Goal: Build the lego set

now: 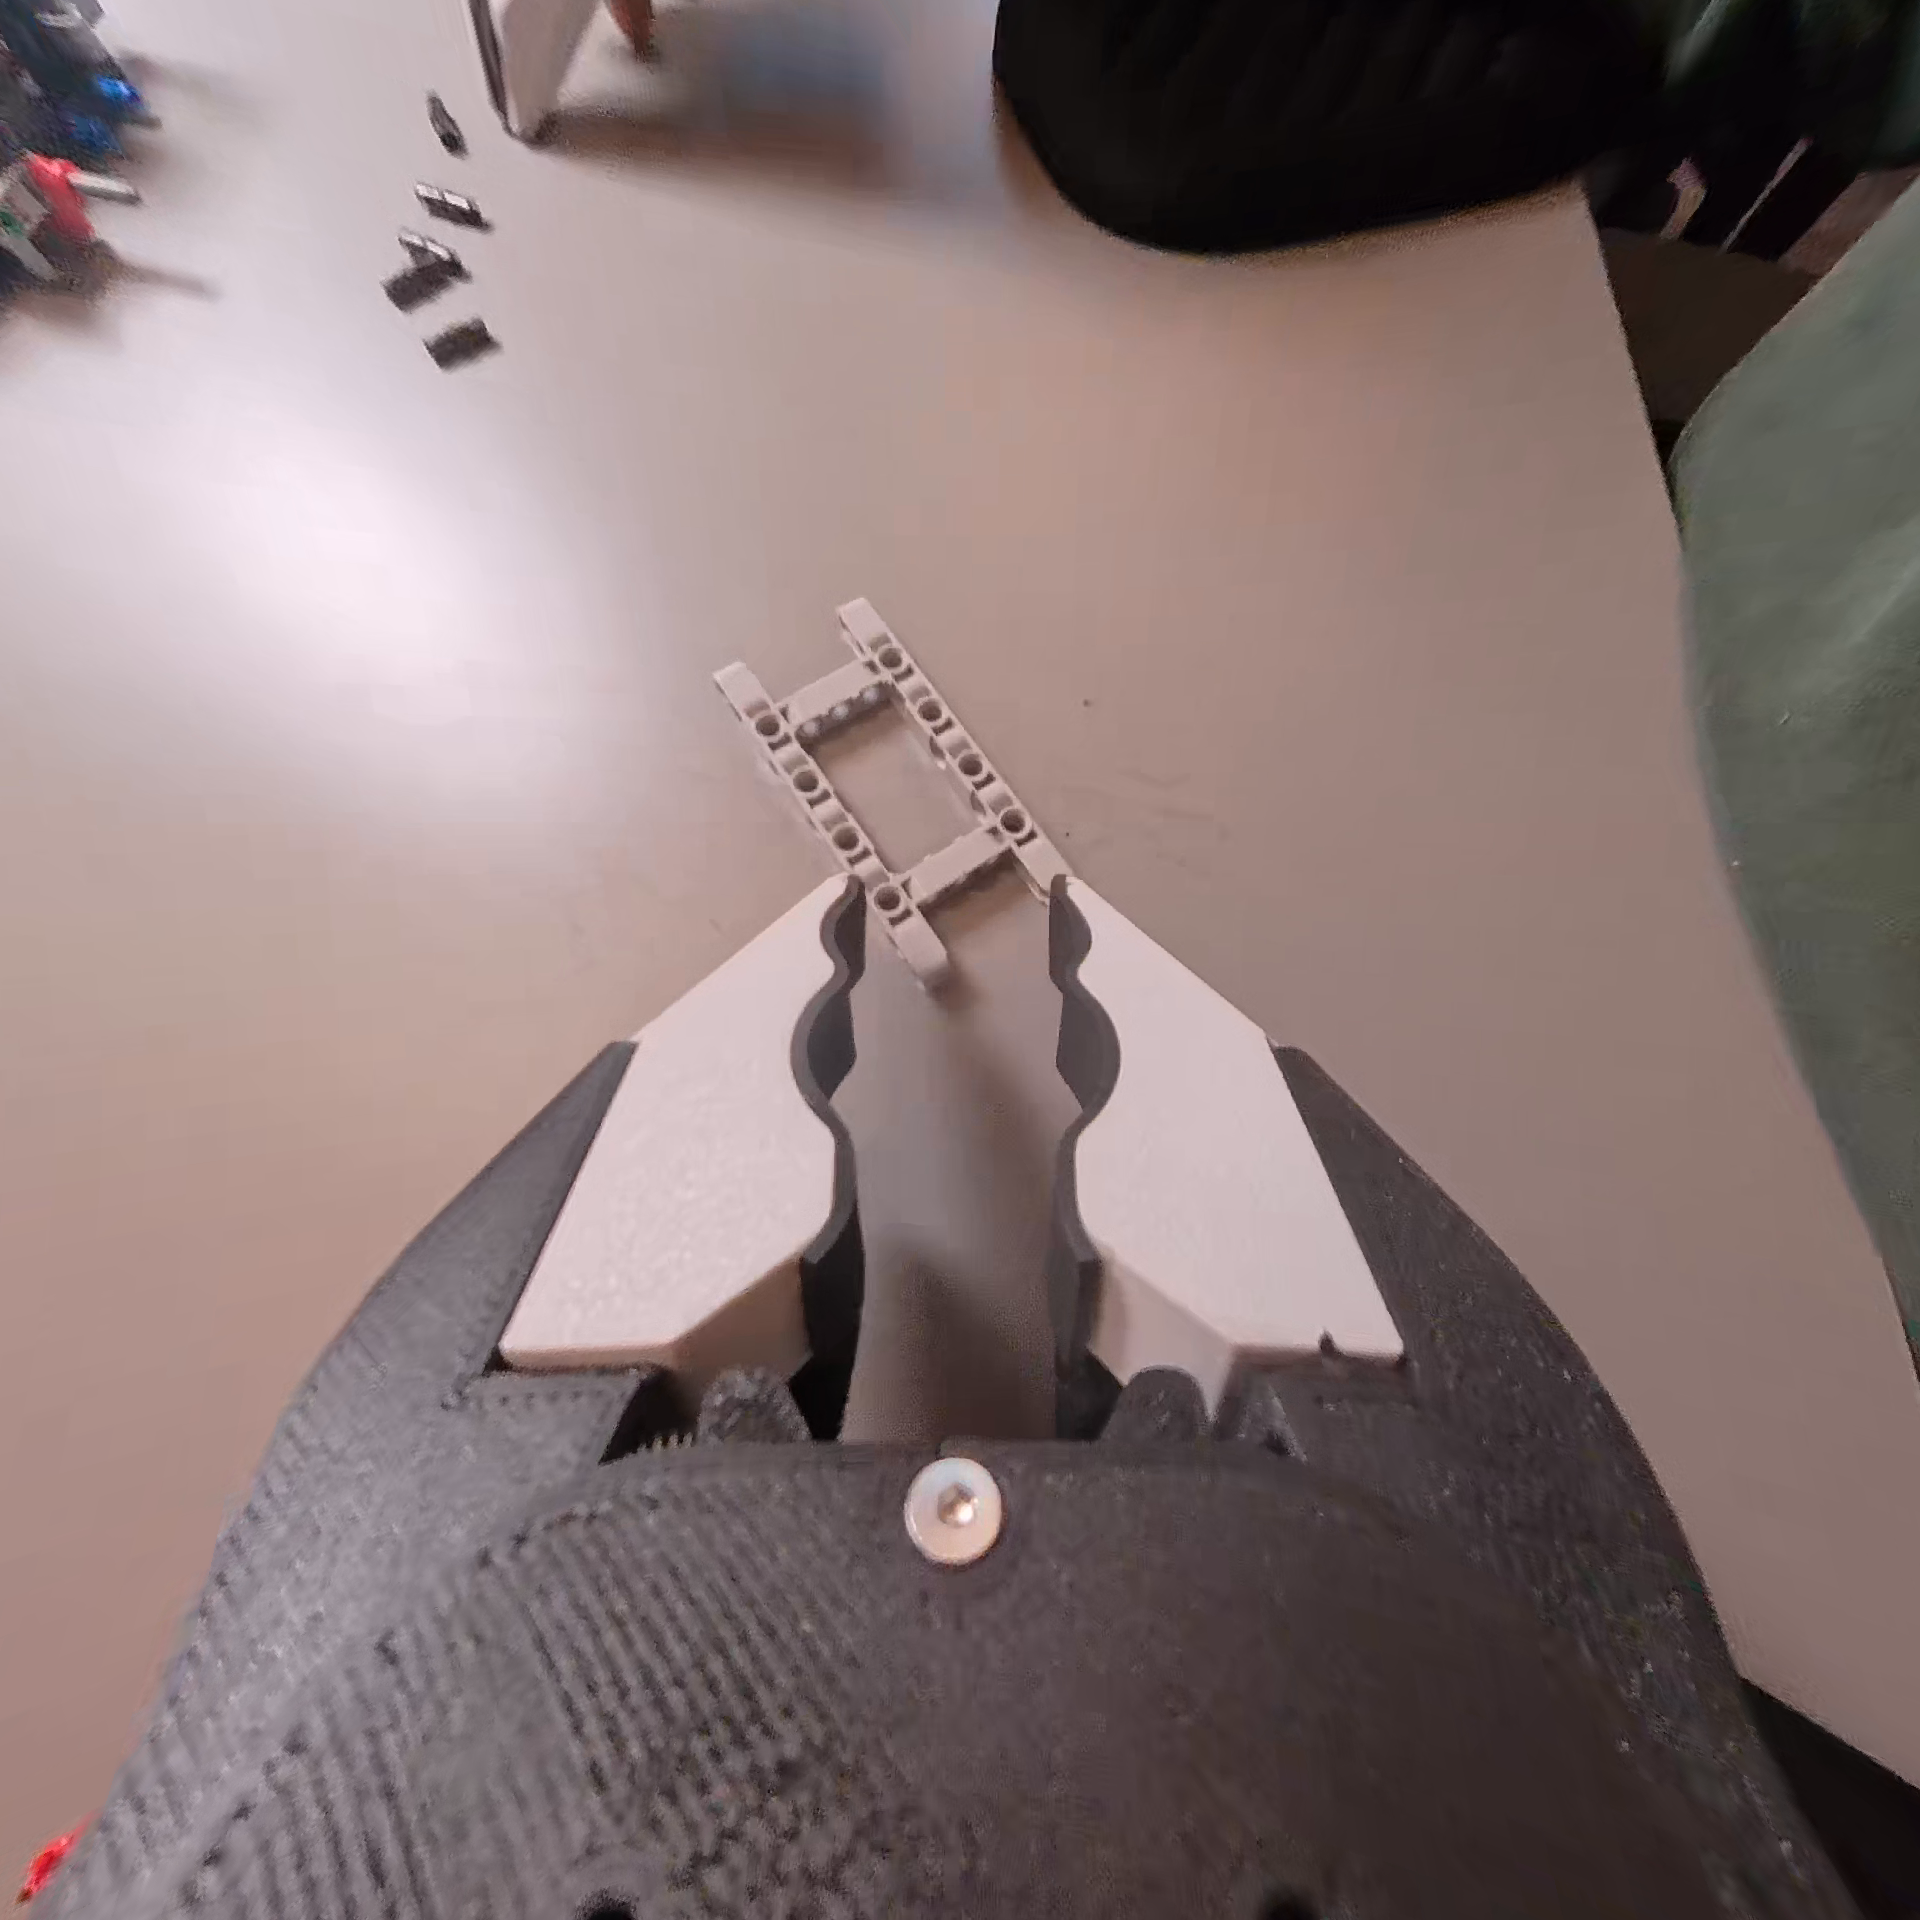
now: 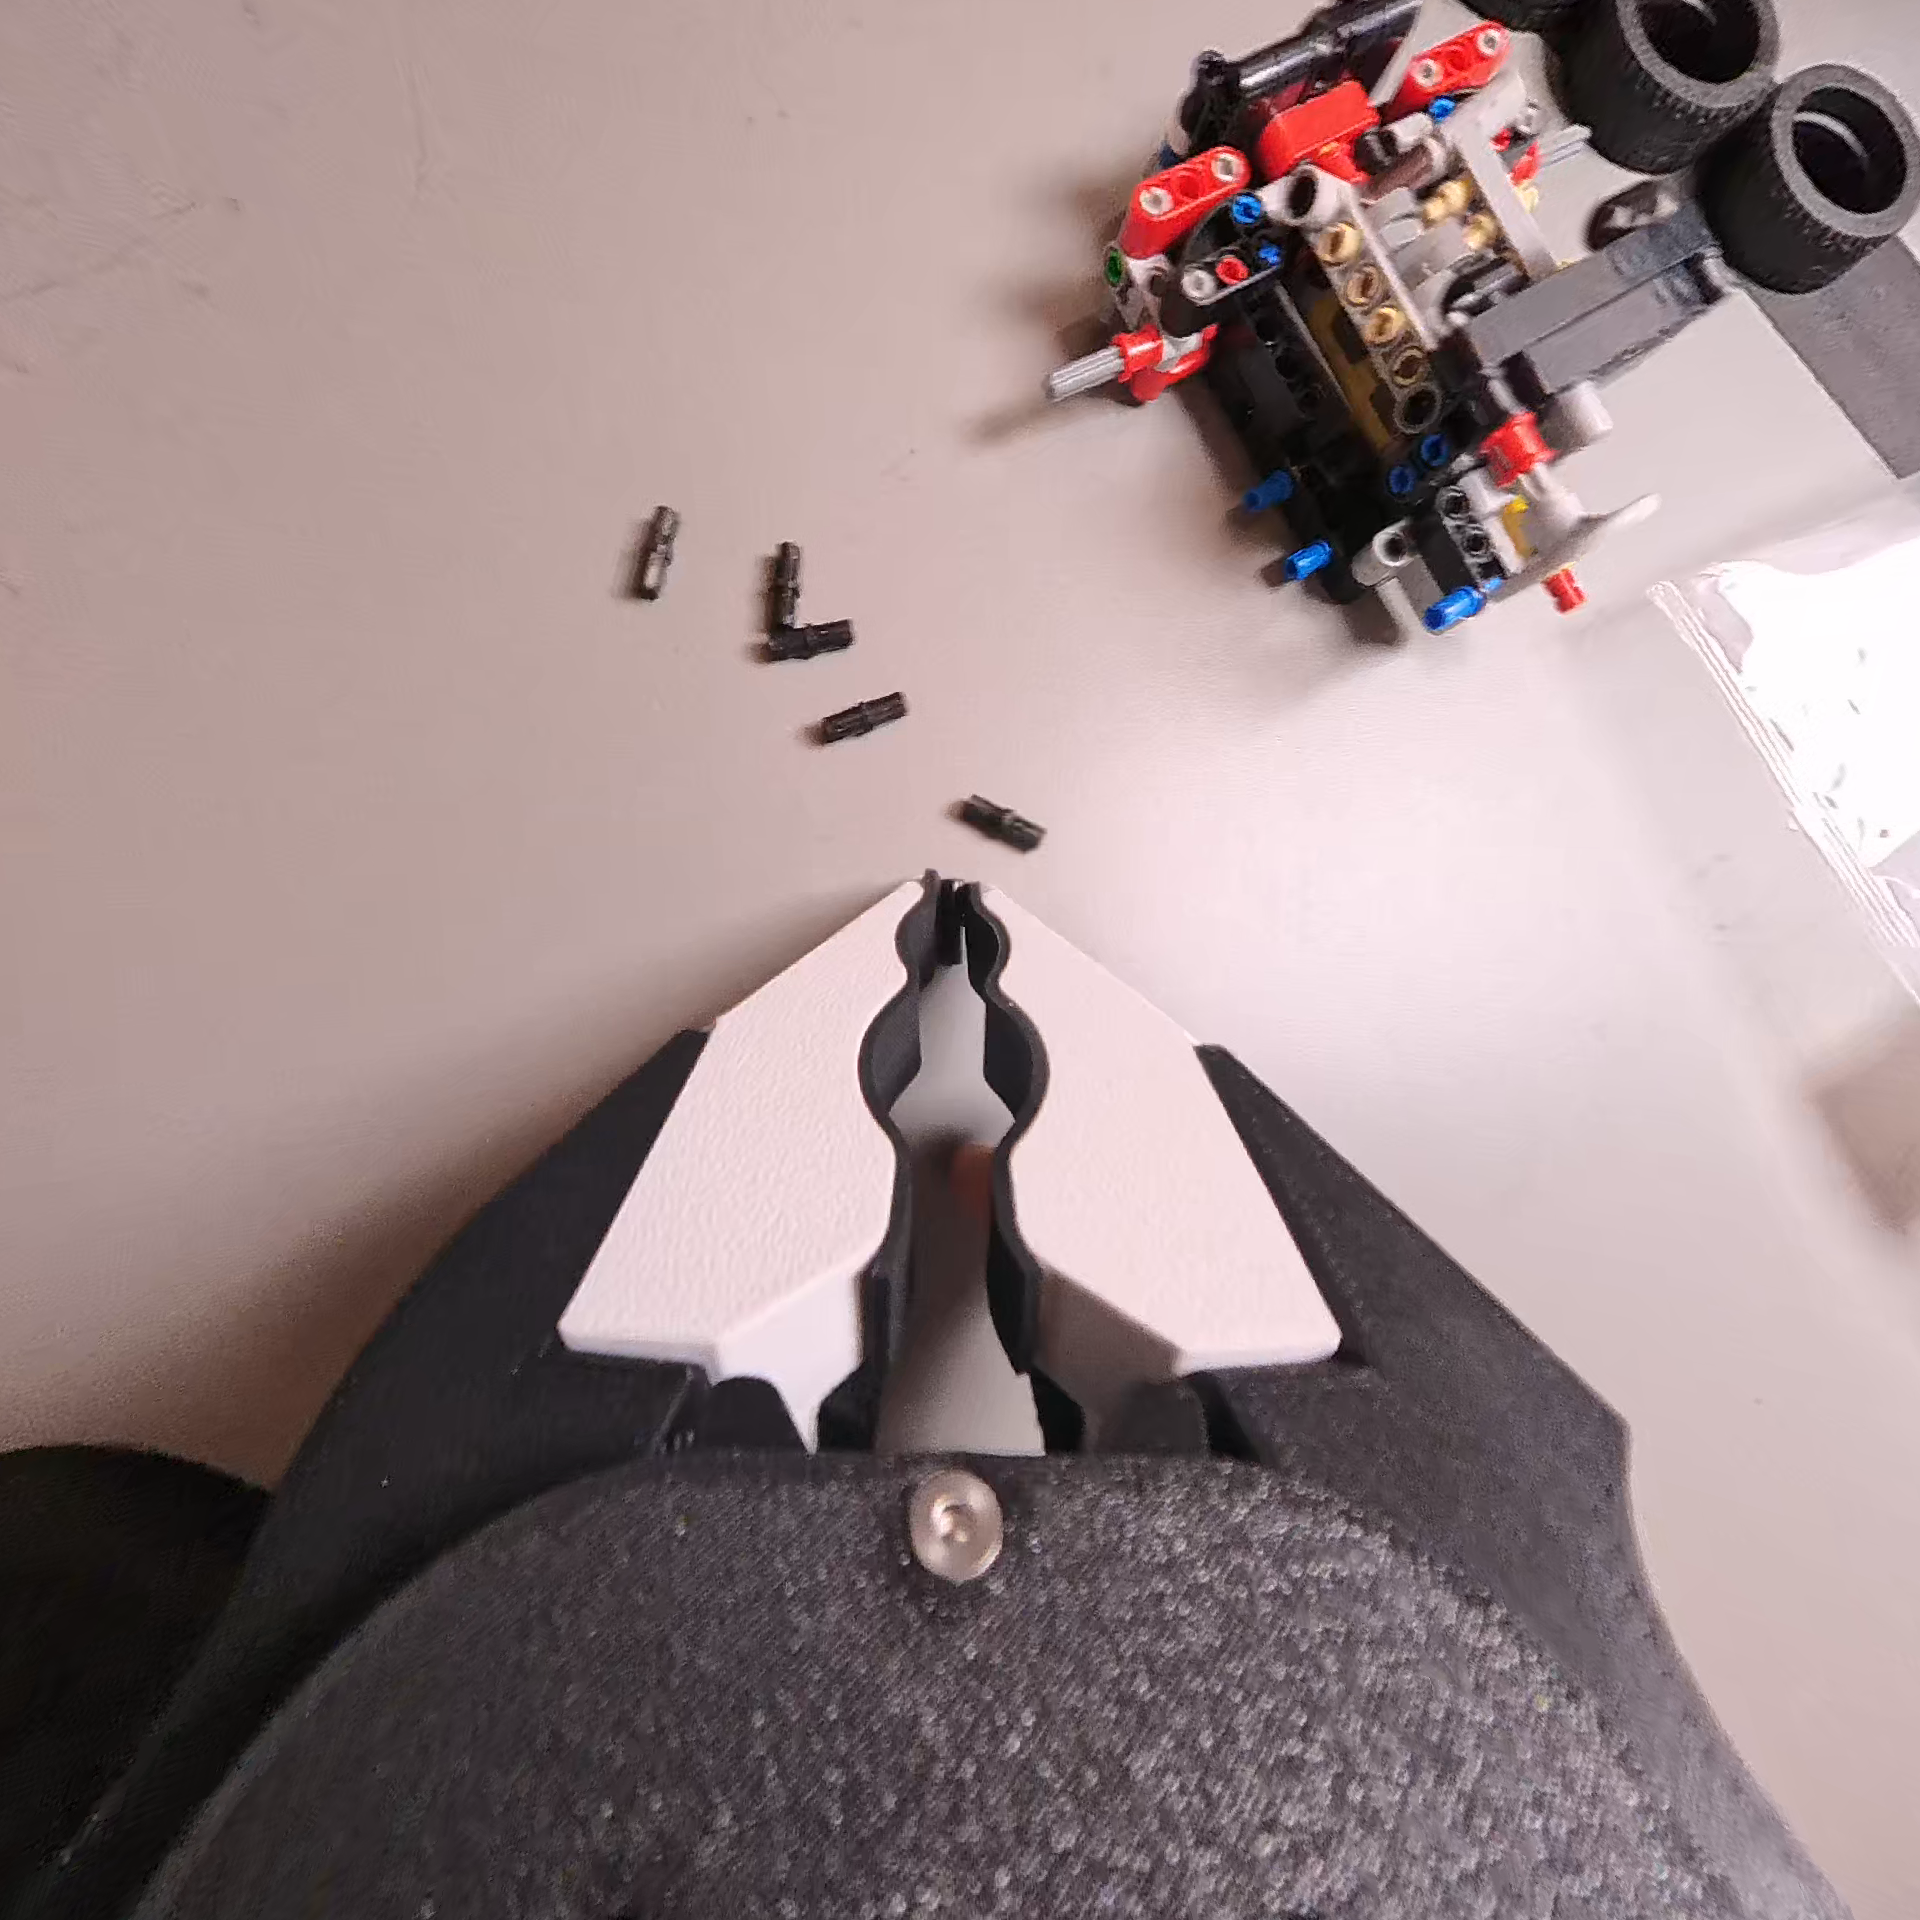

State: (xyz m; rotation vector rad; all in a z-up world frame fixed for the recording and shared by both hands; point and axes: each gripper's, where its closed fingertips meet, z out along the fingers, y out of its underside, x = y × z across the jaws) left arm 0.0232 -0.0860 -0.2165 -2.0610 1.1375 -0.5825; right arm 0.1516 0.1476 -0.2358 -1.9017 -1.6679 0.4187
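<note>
Pin (image 2: 947,914) pinched in my right gripper (image 2: 948,896); left gripper (image 1: 954,883), fingers spread, straddles the grey frame (image 1: 883,774). Next I'd steady the frame and press the pin into a hole.

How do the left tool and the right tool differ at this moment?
The left tool is open, with a wide gap between its fingers; the right tool is shut on a small black pin. The left tool holds nothing and points at a grey lego frame lying on the table; the right tool points toward loose black pins. Both have pale fingers with dark wavy pads.
</note>
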